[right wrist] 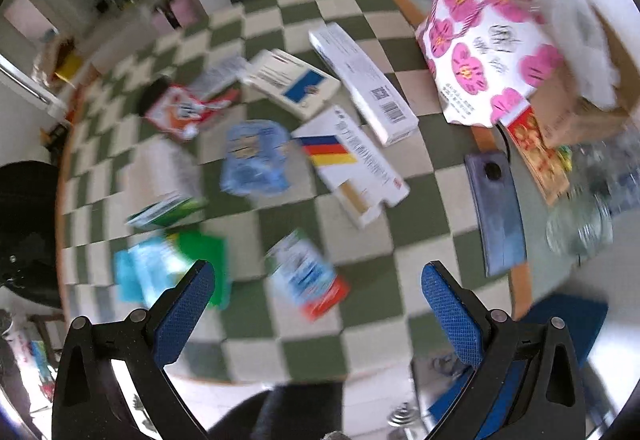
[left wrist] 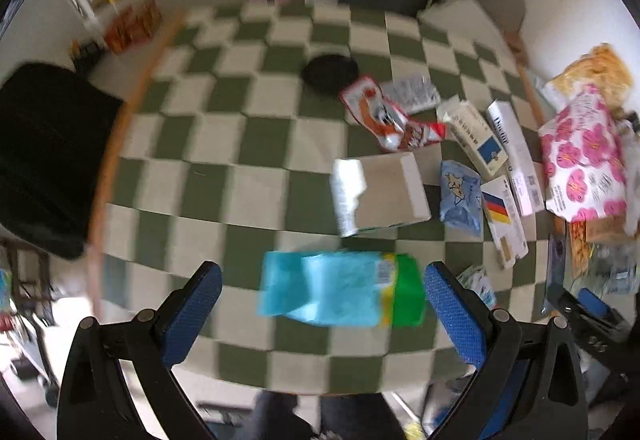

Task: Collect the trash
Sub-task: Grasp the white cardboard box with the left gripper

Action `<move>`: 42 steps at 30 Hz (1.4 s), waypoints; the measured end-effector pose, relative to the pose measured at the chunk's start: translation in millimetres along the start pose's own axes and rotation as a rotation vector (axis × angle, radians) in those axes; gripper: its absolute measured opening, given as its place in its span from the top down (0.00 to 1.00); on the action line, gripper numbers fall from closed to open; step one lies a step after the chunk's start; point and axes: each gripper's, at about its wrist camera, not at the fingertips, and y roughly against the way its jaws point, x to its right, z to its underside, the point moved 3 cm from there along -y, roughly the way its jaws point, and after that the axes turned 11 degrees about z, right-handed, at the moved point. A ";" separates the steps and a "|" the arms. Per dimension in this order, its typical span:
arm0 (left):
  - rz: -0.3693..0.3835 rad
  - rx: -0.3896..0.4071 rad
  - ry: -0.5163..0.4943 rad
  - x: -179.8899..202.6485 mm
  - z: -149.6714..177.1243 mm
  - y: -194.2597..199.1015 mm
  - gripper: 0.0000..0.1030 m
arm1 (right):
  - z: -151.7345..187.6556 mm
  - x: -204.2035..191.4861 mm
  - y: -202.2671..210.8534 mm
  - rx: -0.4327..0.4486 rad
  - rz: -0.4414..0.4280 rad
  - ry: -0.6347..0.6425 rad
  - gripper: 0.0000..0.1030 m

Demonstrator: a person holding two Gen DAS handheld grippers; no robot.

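Green-and-cream checkered tablecloth [left wrist: 208,191] on a round table, room clutter behind, both views motion-blurred. We have the left gripper [left wrist: 323,304] wide open and empty, hovering over the near edge of the table; a teal-and-green packet [left wrist: 340,288] sits in the lower centre of the left view, lined up between the blue pads but we judge it not yet touched. Right gripper [right wrist: 318,300] is equally wide open with nothing in it; a blue-and-red wrapper [right wrist: 308,280] lies in the gap ahead of it, lower centre of the right view. Trash is all over the tablecloth: a grey carton [left wrist: 380,191] at centre, an orange-red snack bag [left wrist: 384,115] above it, a crumpled blue pouch [right wrist: 256,159], a white box with a black-red-yellow stripe [right wrist: 352,163], a long white box with a barcode [right wrist: 360,75], a white box with a blue patch [right wrist: 292,83]. A pink-flowered box [right wrist: 484,51] sits at the upper right, at the table's edge, beside more bags; we cannot tell if that is the collection spot. A dark phone-like slab [right wrist: 496,207] lies at the right, probably not trash. Progress: basically nothing visibly collected, no bin in view. Everything is left to pick; the nearest packets look like first candidates.
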 end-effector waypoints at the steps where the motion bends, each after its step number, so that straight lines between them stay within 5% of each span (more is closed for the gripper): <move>1: 0.007 -0.040 0.021 3.4 -7.6 -19.5 0.00 | -10.4 3.7 -14.2 -0.018 0.013 0.006 0.00; 9: -0.019 -0.216 0.128 20.7 -48.3 -121.5 0.00 | -63.9 15.1 -119.0 -0.167 0.073 0.121 0.00; 17: -0.060 -0.249 0.121 28.8 -59.3 -148.7 0.01 | -78.2 10.8 -175.5 -0.232 0.096 0.224 0.03; 21: -0.091 -0.233 0.098 29.4 -61.3 -151.1 0.11 | -81.2 1.1 -193.2 -0.243 0.070 0.259 0.12; 27: -0.103 -0.208 0.078 28.6 -60.8 -150.4 0.16 | -79.1 -0.9 -200.6 -0.307 0.048 0.094 0.17; 30: -0.110 -0.199 0.065 26.5 -62.9 -145.9 0.16 | -76.9 3.7 -204.6 -0.400 -0.070 -0.060 0.17; 42: -0.131 -0.170 0.018 38.9 -60.3 -149.1 0.17 | -79.8 -47.0 -210.0 -0.267 0.085 0.145 0.20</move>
